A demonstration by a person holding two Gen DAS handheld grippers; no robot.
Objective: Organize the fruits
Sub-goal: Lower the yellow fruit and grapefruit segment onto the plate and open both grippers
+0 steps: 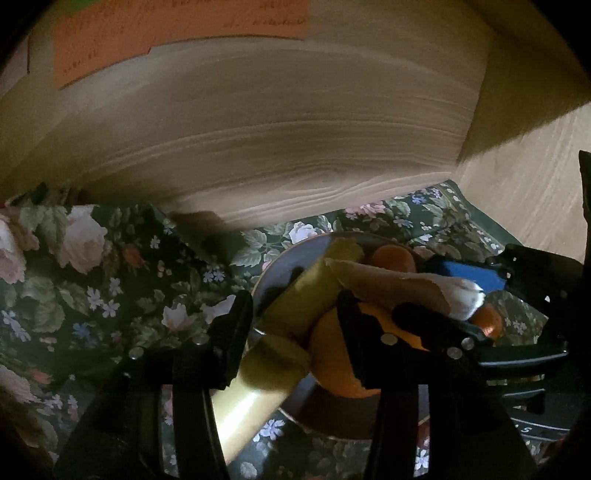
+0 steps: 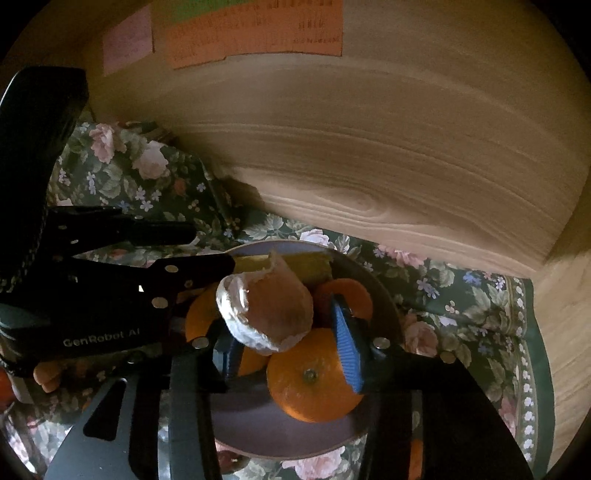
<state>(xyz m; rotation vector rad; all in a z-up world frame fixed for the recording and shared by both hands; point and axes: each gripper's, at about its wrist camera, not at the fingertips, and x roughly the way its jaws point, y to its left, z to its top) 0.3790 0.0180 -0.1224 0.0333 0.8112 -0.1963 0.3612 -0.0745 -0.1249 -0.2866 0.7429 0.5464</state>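
Observation:
A dark plate (image 2: 258,432) on a floral cloth holds several oranges, a yellow-green banana and a tan, white-edged piece of peel. My right gripper (image 2: 277,326) is open. Its blue pads flank the peel (image 2: 269,310), which rests on the whole orange (image 2: 310,376) and touches neither pad. My left gripper (image 1: 295,325) straddles the banana (image 1: 295,302), which lies slanted across the plate (image 1: 280,266); narrow gaps show beside both fingers, so it is open. An orange (image 1: 332,358) sits under the left gripper's right finger. The right gripper (image 1: 428,291) reaches in from the right around the peel (image 1: 399,288).
A tall wooden panel (image 2: 369,147) with orange paper notes (image 2: 258,33) stands close behind the plate. The floral cloth (image 1: 110,277) bunches up at the left. Pale wooden surface (image 1: 517,206) lies to the right. Small orange items (image 2: 48,373) sit at the left edge.

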